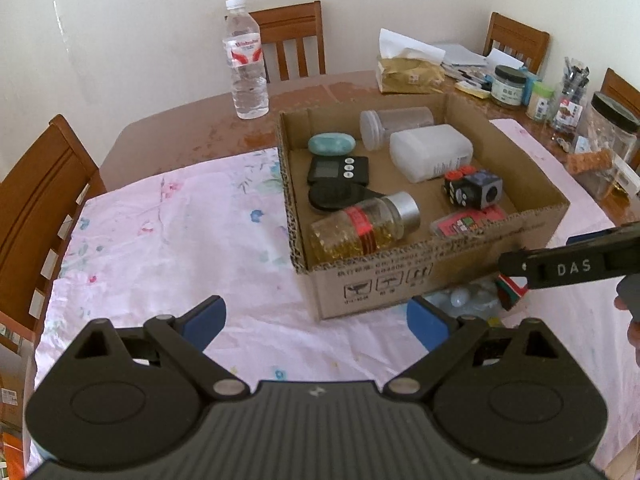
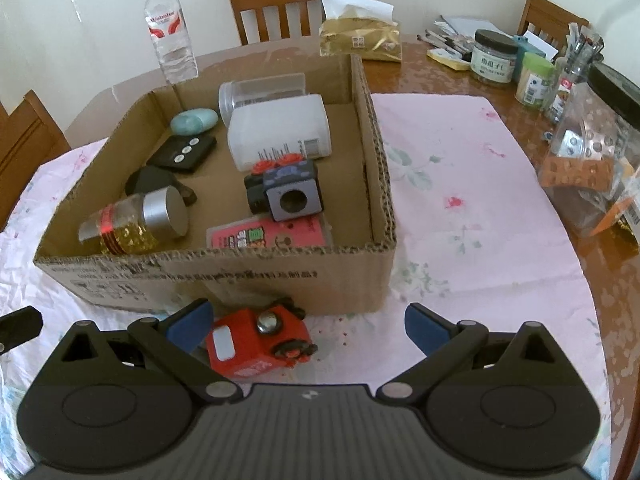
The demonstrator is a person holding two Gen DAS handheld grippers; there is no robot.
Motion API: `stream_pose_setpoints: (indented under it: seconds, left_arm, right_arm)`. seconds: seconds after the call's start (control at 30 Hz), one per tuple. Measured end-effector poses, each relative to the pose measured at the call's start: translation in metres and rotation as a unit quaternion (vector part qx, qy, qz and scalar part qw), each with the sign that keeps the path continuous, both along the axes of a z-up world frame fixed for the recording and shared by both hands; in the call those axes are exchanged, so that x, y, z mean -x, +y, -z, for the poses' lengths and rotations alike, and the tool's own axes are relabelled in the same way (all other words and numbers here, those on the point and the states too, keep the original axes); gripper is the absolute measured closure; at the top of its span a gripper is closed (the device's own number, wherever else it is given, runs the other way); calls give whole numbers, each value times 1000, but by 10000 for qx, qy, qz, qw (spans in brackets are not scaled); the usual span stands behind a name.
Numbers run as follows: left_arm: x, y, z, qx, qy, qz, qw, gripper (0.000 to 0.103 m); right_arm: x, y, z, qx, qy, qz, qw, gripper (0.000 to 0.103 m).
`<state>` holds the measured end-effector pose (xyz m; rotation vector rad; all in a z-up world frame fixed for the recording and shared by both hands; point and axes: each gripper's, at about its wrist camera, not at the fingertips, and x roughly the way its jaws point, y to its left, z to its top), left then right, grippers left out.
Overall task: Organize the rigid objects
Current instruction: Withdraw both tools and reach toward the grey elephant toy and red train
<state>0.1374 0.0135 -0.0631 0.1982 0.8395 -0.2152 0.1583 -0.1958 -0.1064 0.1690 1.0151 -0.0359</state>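
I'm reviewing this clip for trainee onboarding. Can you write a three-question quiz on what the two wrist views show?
1. True or false: the red cube already lies inside the cardboard box.
2. Which item lies on its side in the box? A) gold-filled jar B) water bottle C) tissue pack
3. Fill in: the right gripper has its jaws ____, with the red cube beside its left finger.

Key:
1. False: it sits on the cloth outside the box's near wall.
2. A: the bottle stands on the table behind the box and the tissue pack is also outside it.
3. Open.
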Motion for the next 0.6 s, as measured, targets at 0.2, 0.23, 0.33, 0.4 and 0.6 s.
stream_pose_setpoints:
  seconds: [0.2,0.23,0.33,0.4,0.6]
  left_arm:
    - [4,-2,6,-16,101,60,9999,6]
    - [4,-2,7,-15,114,84,9999,6]
    - [5,-6,9,-48,135,166,9998,6]
    - [4,-8,10,-51,159,219,9996,6]
    - [6,-12,11,-56,172,318,9993,6]
  right_arm:
    - [21,-16,0,-143,47,175,9997,0]
    - [24,-19,0,-175,70,200,9996,0]
    - [35,-25,2,-209,143,248,9994,0]
    - [39,-25,2,-116,185,239,9995,0]
    - [50,-21,0,183,262,158,9994,0]
